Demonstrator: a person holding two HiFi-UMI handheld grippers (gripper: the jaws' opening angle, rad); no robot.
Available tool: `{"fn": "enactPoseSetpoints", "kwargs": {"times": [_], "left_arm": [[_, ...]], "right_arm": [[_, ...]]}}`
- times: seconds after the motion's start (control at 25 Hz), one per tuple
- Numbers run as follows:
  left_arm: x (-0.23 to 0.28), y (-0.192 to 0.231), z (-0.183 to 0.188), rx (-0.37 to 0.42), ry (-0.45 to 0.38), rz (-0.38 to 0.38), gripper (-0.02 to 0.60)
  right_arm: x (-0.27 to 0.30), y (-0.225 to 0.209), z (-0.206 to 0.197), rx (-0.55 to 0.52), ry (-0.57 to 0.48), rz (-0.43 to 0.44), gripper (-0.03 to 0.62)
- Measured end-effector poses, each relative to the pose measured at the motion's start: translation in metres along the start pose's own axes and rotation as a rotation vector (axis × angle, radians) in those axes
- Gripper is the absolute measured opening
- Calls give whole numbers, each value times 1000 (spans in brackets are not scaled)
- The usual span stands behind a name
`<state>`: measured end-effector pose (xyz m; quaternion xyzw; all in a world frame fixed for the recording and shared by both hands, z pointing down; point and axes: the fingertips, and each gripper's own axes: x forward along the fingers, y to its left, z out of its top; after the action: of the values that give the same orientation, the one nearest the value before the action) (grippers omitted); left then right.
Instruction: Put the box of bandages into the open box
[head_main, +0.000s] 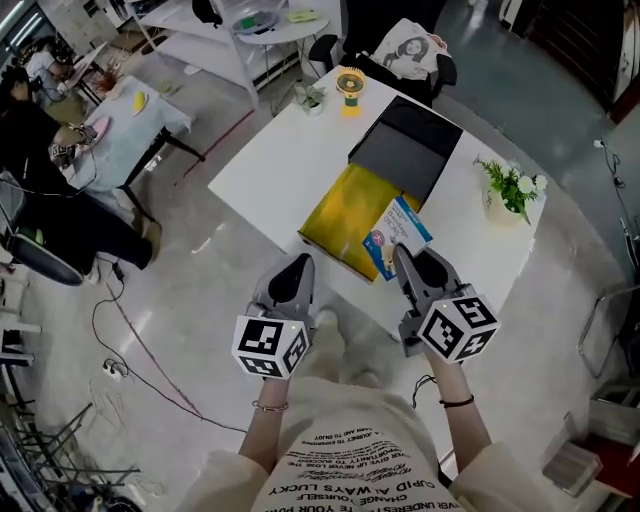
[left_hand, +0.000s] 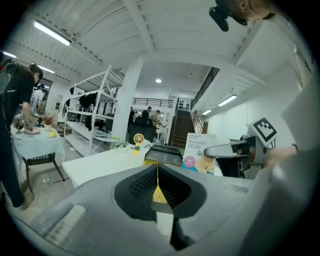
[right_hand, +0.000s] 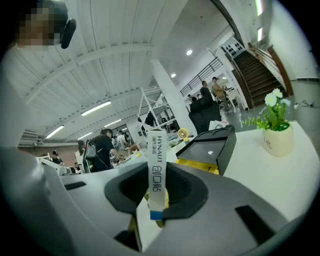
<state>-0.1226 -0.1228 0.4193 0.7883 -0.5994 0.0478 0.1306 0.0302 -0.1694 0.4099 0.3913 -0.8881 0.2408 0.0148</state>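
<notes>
On the white table lies the open box, yellow inside, with its black lid folded back behind it. My right gripper is shut on the box of bandages, a blue-and-white carton held just over the yellow box's near right corner. In the right gripper view the carton's narrow edge stands upright between the jaws of the right gripper, with the open box beyond. My left gripper hovers at the table's front edge, shut and holding nothing; its own view shows the left gripper with jaws together and the bandage carton to the right.
A potted plant stands at the table's right edge. A small yellow fan and a little green plant sit at the far end. A chair with a bag is behind. People sit at another table on the left.
</notes>
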Motion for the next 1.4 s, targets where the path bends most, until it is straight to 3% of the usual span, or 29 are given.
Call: {"fn": "enactPoseSetpoints", "kwargs": {"times": [0.64,0.92,1.4], "left_arm": [[87,74,-5,-8,104,-152,23],[104,82,-13,-31,136,-212,23],[124,77,-27,-74,192,-254,23]], "right_arm": [[99,-23,-23,297,111,-90,81],[122,-34,-44,414,198,-149,80],[145,-48,-70,656,336,-123,80]]}}
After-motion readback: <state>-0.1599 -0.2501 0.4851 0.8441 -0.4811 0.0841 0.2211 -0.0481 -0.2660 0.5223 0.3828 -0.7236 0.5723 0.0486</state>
